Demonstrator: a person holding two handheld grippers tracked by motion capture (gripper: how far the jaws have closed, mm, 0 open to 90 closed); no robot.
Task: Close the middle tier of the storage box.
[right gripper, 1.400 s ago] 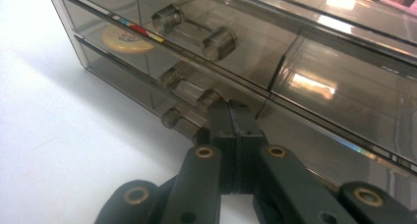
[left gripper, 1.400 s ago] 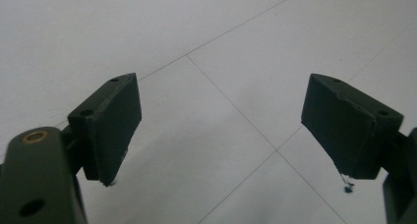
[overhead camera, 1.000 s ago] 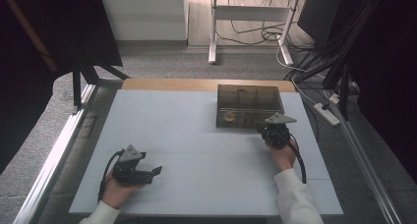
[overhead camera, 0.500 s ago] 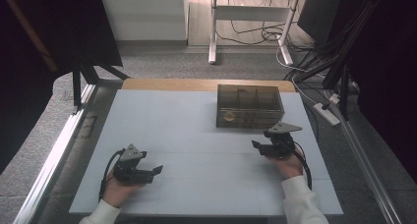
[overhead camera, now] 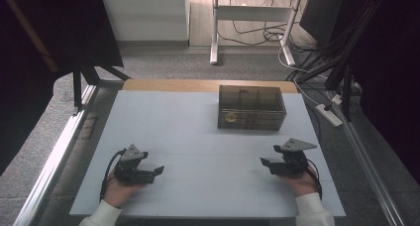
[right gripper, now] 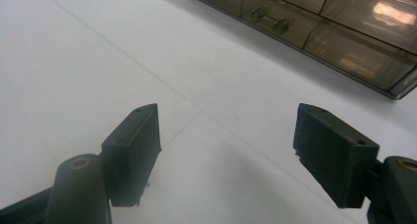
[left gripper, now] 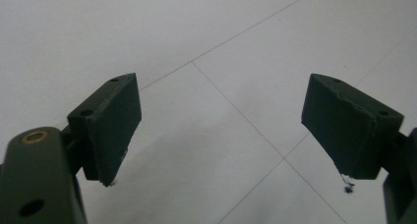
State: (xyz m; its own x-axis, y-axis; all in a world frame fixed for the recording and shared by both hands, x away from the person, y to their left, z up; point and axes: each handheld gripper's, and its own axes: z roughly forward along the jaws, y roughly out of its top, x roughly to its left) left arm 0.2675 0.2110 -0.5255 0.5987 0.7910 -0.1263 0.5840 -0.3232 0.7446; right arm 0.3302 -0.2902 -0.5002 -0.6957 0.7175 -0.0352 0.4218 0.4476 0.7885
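Observation:
A smoky transparent box with small drawers stands on the white table at the back right; its front lies at the top of the right gripper view. My right gripper rests near the front right, apart from the box. Its jaws have just been opening and now stand wide with nothing between them. Near the front left my left gripper lies open on the table, jaws wide apart over bare surface.
A wooden strip edges the table's far side. Metal rails run along both sides. A power strip and cables lie on the floor at the right, desk legs behind.
My right gripper has drawn back from the box's front toward the near right edge, and its jaws have opened. The left gripper has stayed where it was.

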